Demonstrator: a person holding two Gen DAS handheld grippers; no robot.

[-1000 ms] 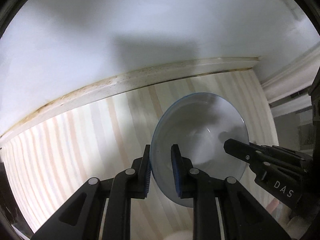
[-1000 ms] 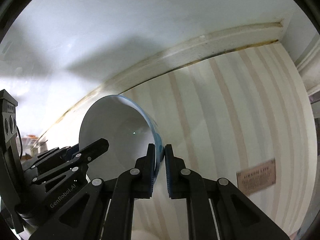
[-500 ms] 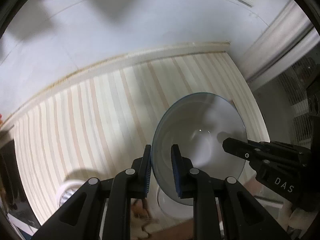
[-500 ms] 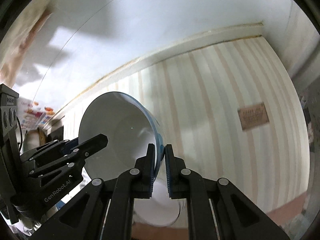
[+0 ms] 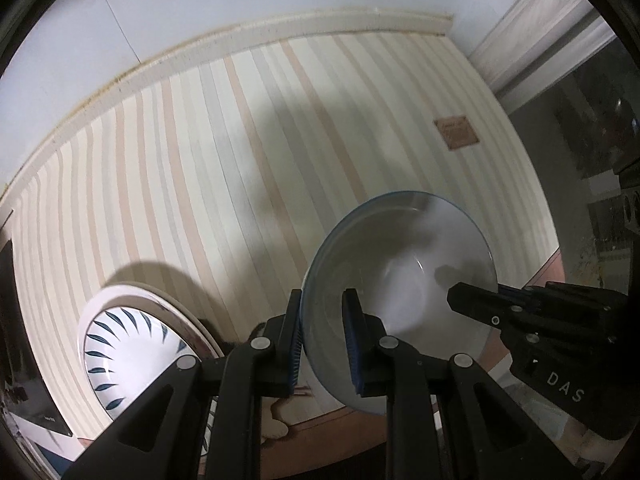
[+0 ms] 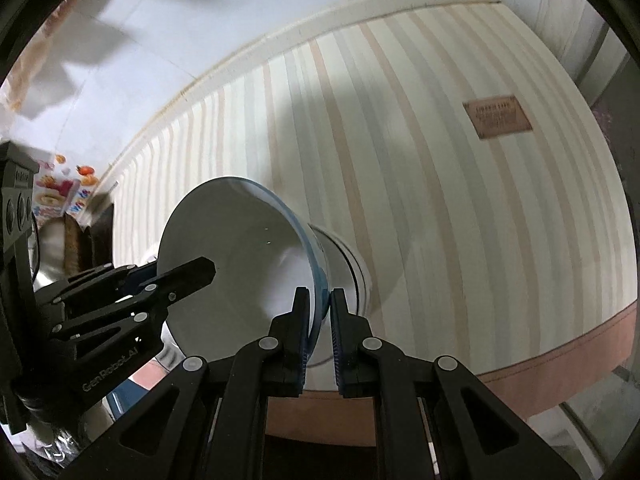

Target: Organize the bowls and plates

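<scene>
Both tongs grasp one bowl by opposite rims: left tongs and right tongs are clenched on it, probably to steady it above the striped counter. A leaf-patterned plate lies lower left; nothing blocks the way.

White blue-rimmed bowl; beige-striped tablecloth; blue-leaf-patterned plate.
</scene>
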